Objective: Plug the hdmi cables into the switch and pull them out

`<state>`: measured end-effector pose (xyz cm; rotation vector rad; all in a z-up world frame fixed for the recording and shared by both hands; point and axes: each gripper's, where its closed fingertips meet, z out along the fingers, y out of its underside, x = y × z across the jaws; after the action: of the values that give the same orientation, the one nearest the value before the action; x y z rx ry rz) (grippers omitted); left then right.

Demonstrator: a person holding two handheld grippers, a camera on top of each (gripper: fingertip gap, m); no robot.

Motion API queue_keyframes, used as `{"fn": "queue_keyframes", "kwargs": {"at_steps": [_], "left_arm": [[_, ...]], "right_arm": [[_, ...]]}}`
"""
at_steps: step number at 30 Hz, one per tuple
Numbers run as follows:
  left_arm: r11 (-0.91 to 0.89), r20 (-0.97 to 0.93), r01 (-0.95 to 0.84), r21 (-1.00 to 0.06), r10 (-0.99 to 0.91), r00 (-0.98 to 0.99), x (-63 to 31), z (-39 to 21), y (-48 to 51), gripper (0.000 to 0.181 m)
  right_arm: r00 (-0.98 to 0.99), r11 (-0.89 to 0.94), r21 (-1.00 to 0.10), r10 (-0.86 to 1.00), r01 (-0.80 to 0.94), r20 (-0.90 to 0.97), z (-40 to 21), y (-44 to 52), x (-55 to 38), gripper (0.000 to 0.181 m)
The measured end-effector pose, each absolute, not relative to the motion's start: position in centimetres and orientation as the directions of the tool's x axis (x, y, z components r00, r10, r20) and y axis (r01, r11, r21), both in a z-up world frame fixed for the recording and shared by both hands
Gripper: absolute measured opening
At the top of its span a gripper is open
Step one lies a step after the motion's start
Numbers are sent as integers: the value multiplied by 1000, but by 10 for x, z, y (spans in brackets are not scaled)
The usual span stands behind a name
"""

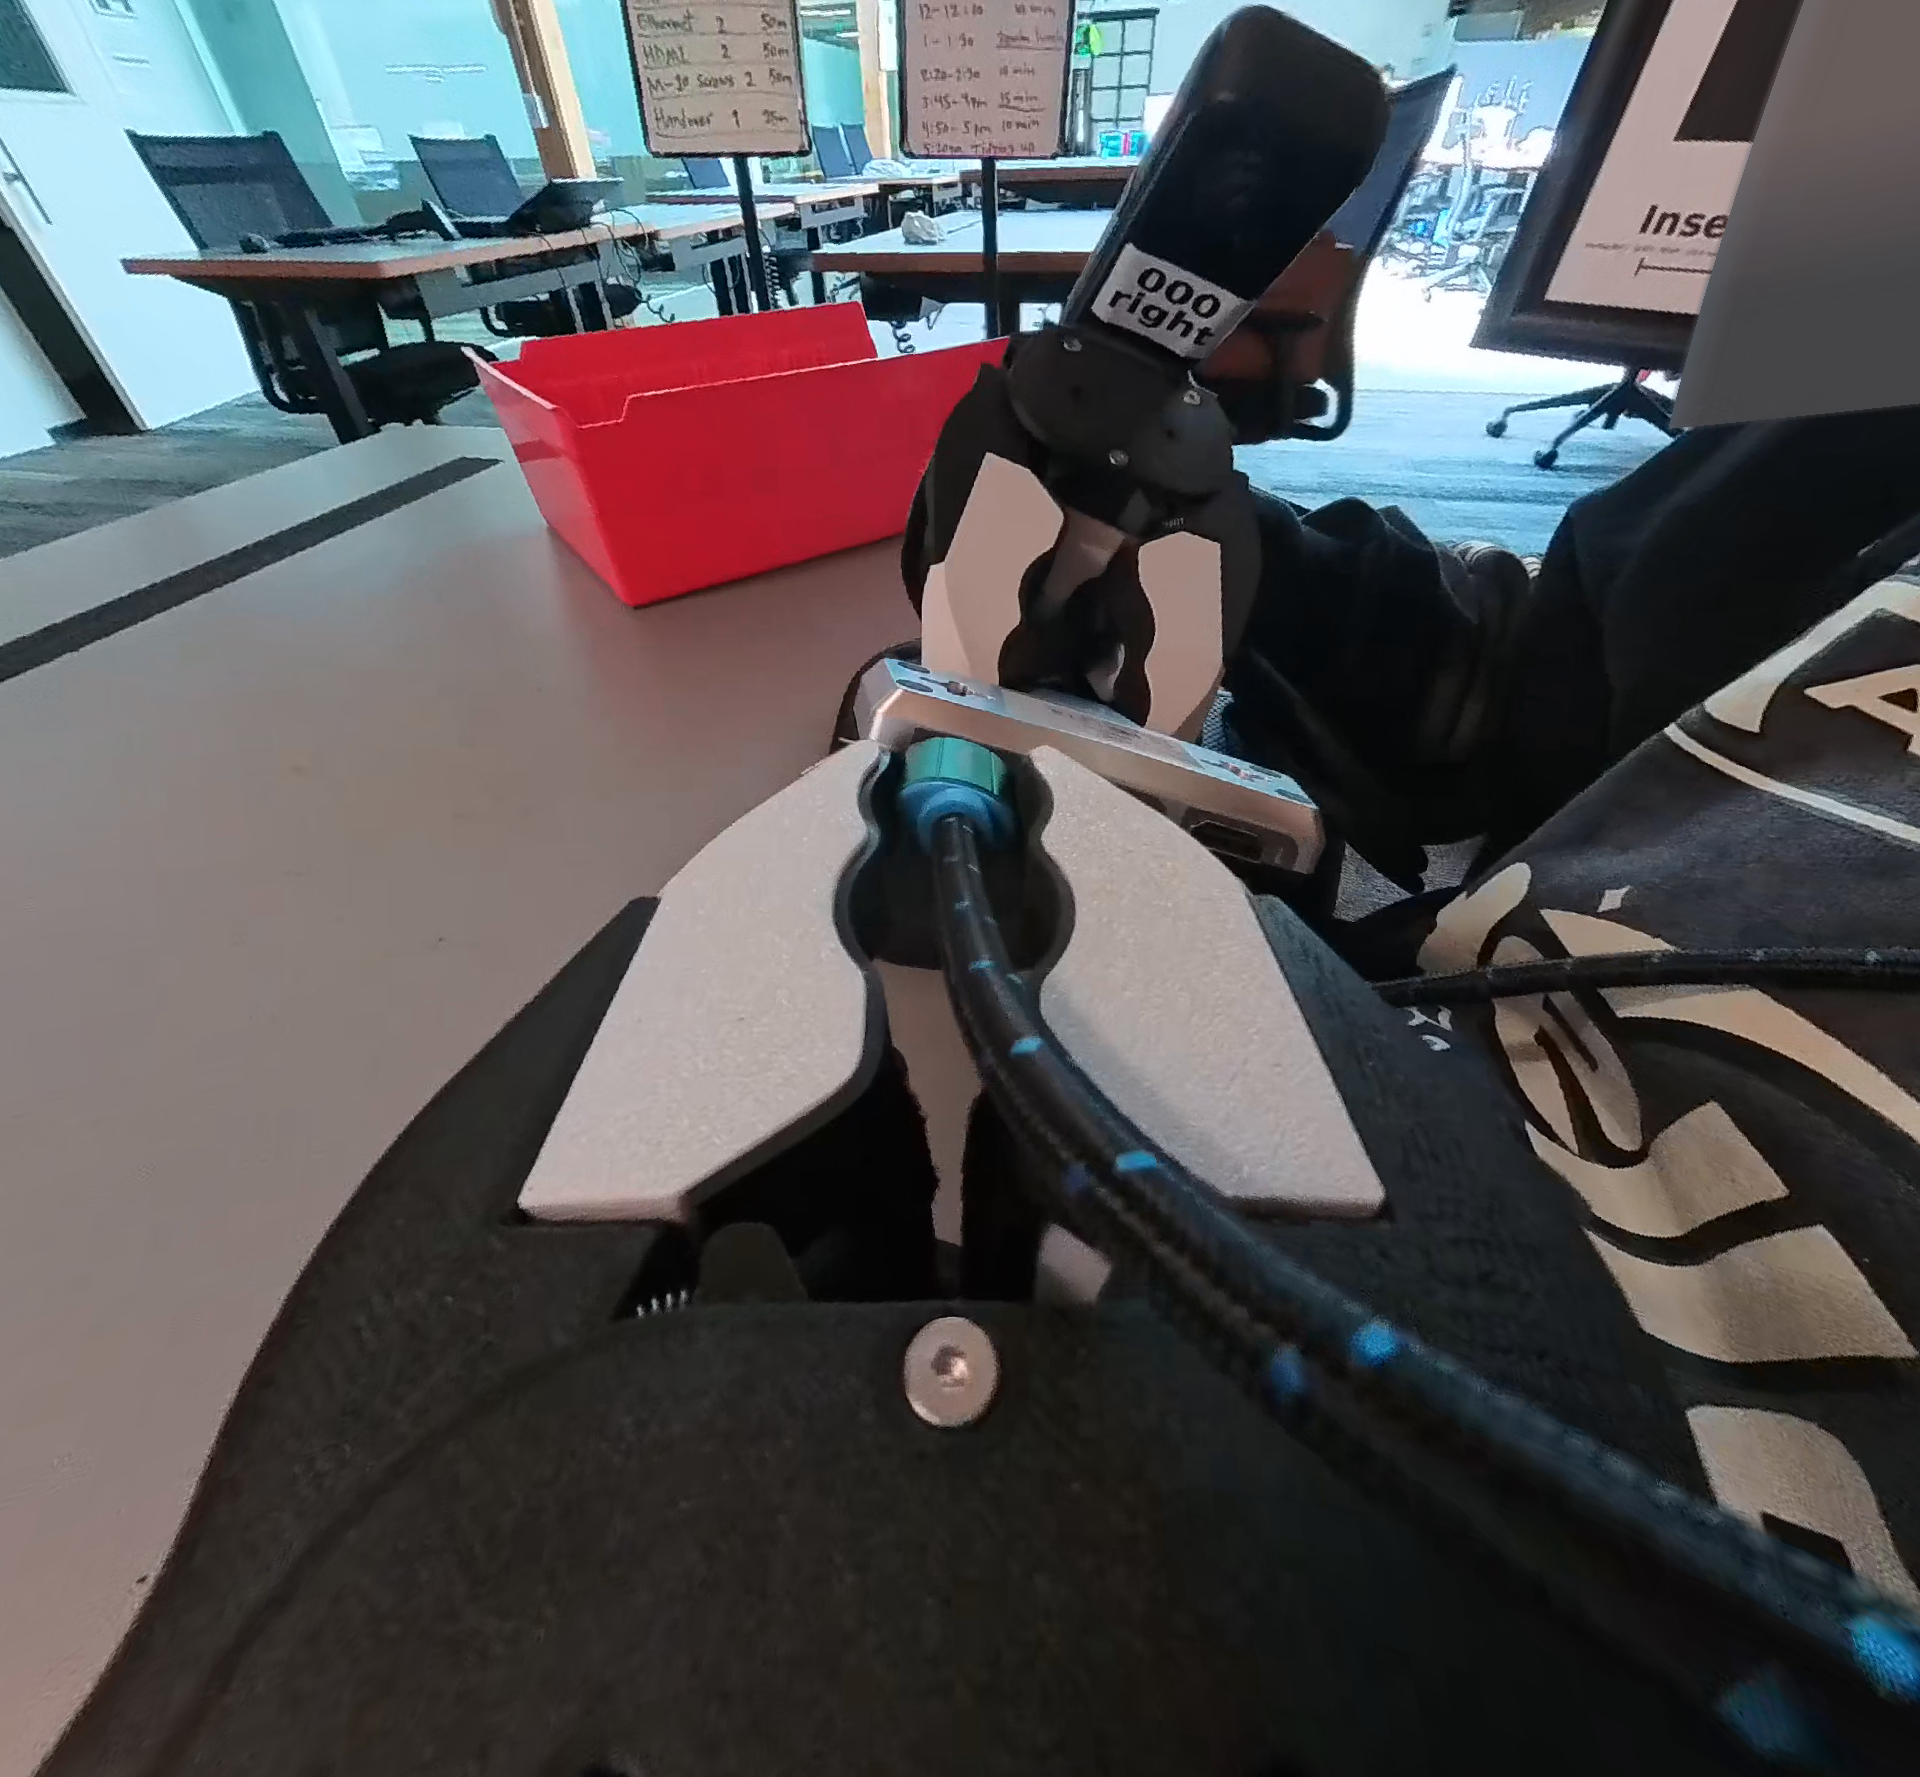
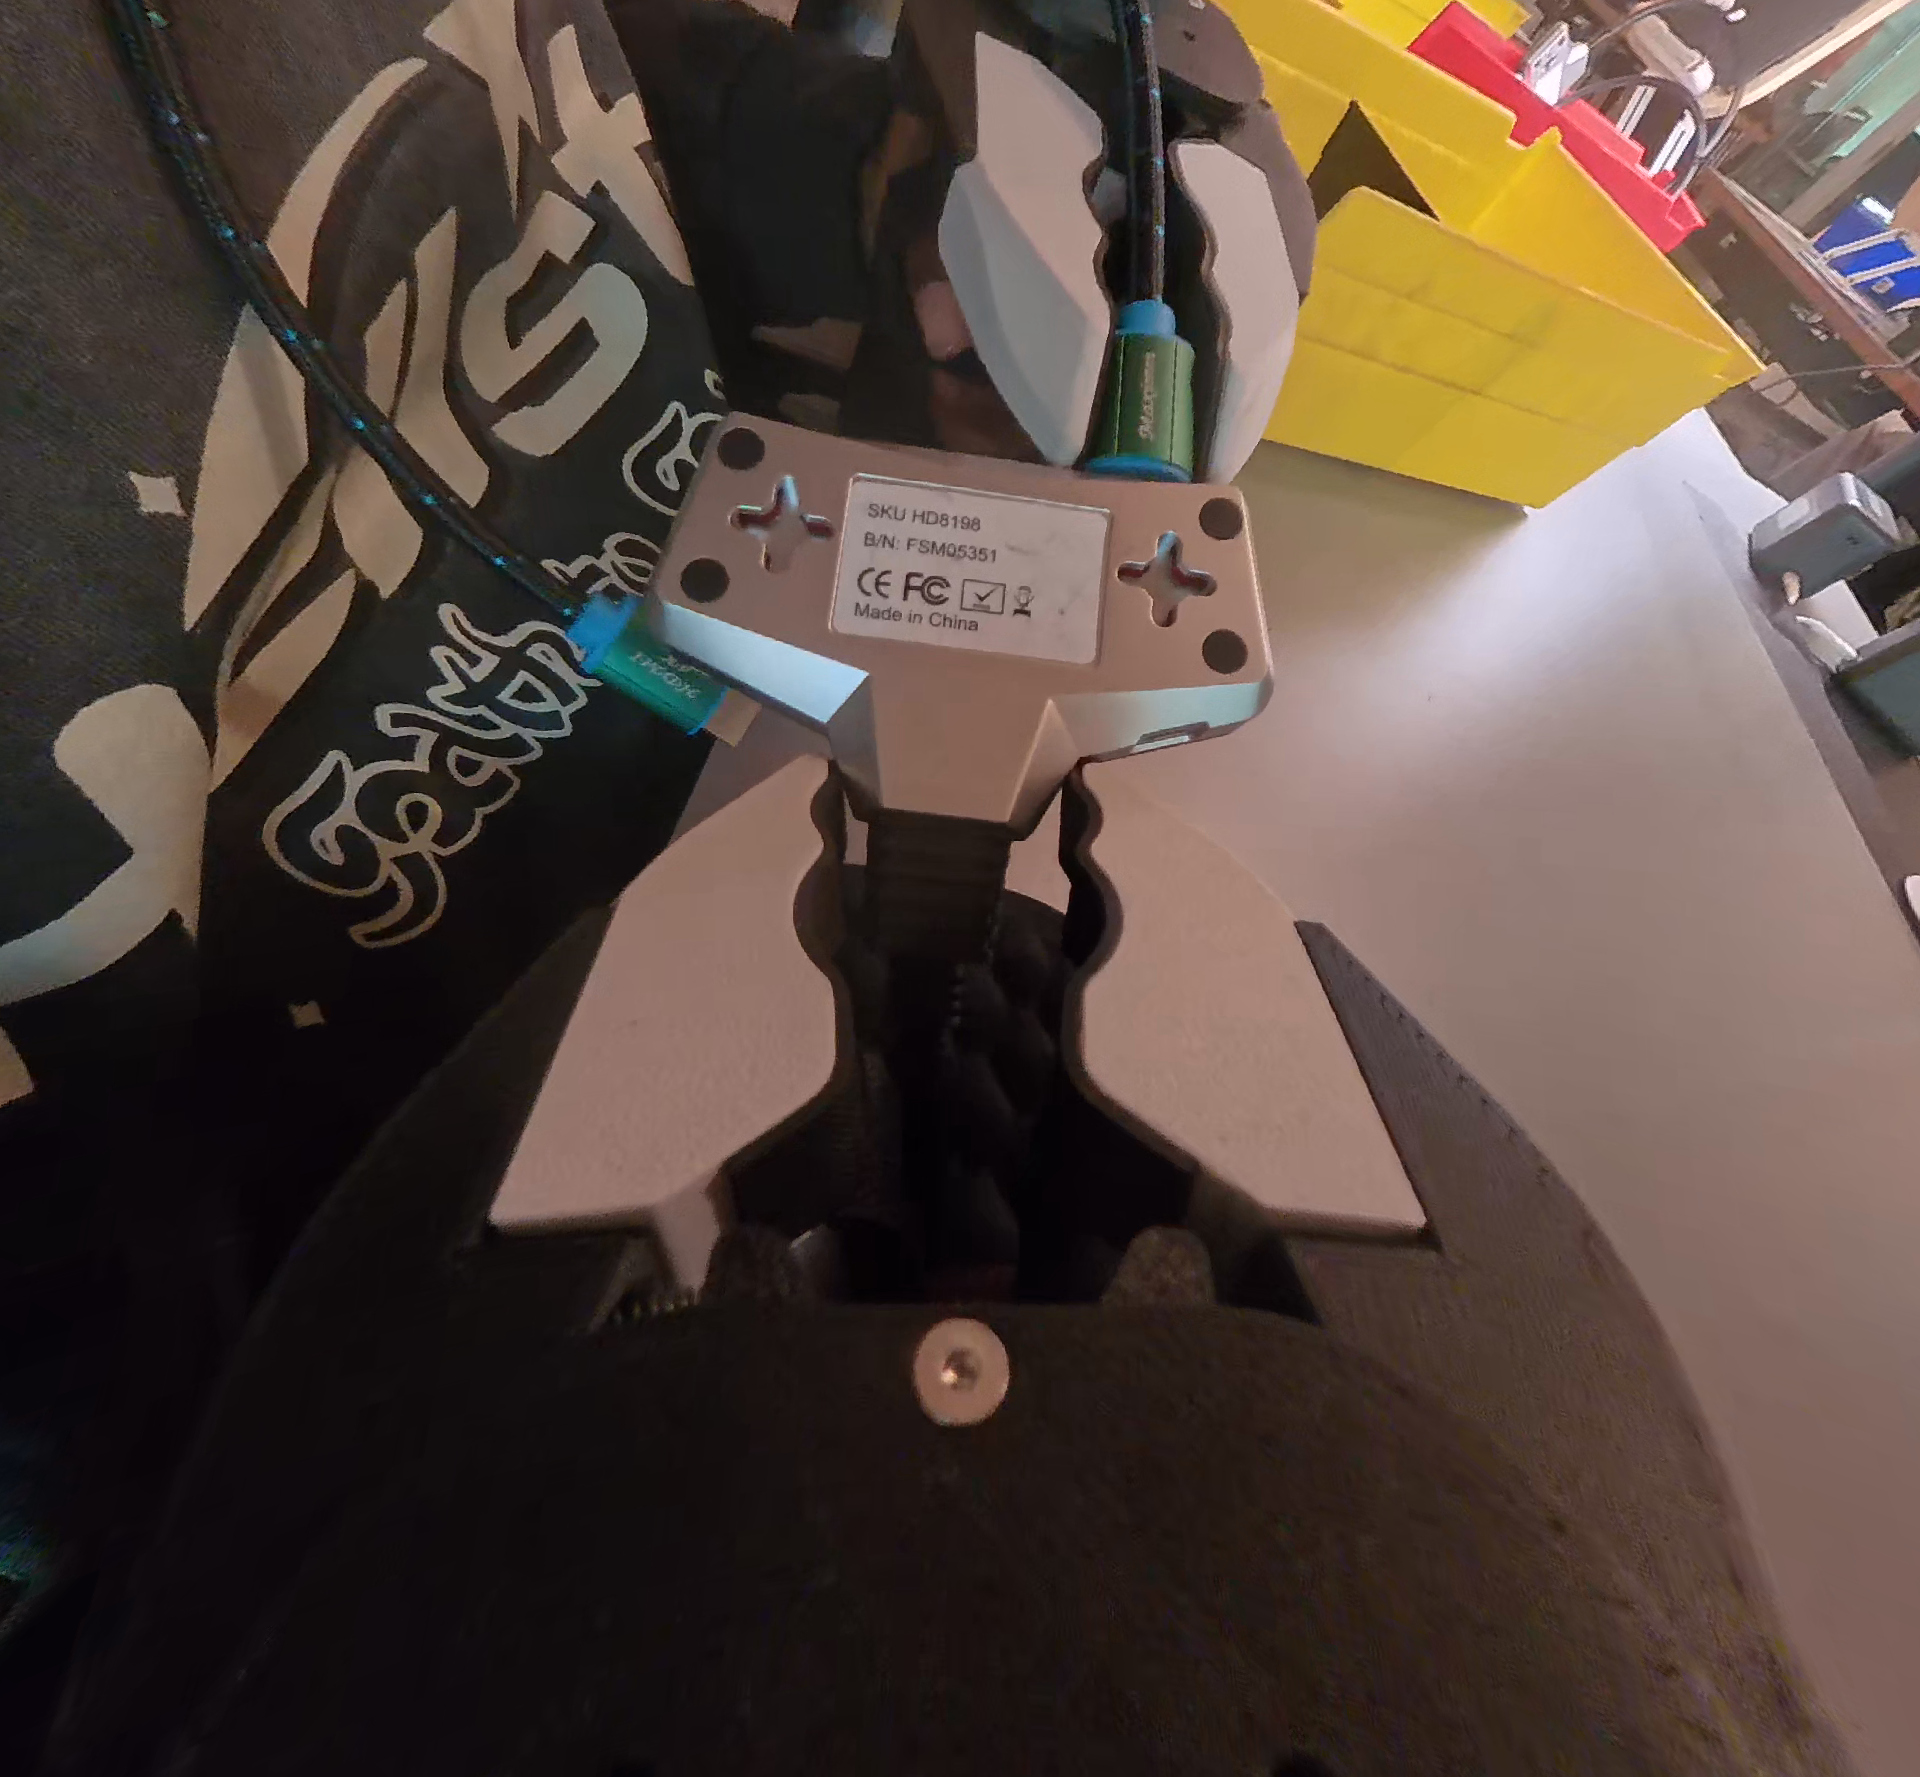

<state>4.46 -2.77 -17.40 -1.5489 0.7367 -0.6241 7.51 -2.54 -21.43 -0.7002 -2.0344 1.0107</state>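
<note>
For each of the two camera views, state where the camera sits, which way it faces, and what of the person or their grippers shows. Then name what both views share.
Left wrist view: sits on the left gripper, looks along its fingers at the green HDMI plug they clamp against the silver switch; the right gripper and a dark sleeve show beyond.
Right wrist view: sits on the right gripper, looks at the switch's underside; the printed shirt and left gripper show.
Shared: switch, plug, both grippers.
</note>
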Motion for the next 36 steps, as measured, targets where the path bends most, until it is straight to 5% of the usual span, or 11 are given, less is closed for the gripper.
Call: {"fn": "queue_keyframes", "kwargs": {"at_steps": [7, 10, 16, 22, 26, 30, 33, 36], "left_arm": [[-84, 16, -67, -994, -731, 682, 38, -174, -20, 21], [-79, 77, 32, -996, -675, 734, 17, -162, -15, 44], [31, -40, -32, -999, -317, 948, -87, -122, -25, 44], [48, -211, -208, -977, -54, 976, -158, -81, -88, 44], [-210, -355, -341, -916, 32, 934, -194, -109, -115, 44], [-545, -479, -467, -697, -131, 868, -206, -174, -139, 46], [-635, -603, -594, -494, -242, 760, -213, -200, -148, 44], [-645, -610, -598, -476, -247, 753, -214, -203, -144, 28]], "right_arm": [[-520, 519, -838, 768, 165, 373, -209, -15, 72, 40], [-392, 479, -856, 838, 197, 379, -201, 15, 73, 40], [-70, 326, -841, 942, 433, 329, -220, 95, 84, 40], [-27, 313, -724, 926, 615, 377, -250, 109, 83, 40], [14, 305, -825, 935, 476, 354, -224, 106, 78, 60], [77, 265, -950, 957, 167, 281, -177, 104, 85, 67], [93, 236, -969, 966, 74, 242, -166, 105, 91, 64], [95, 242, -968, 964, 68, 248, -166, 105, 92, 64]]}}
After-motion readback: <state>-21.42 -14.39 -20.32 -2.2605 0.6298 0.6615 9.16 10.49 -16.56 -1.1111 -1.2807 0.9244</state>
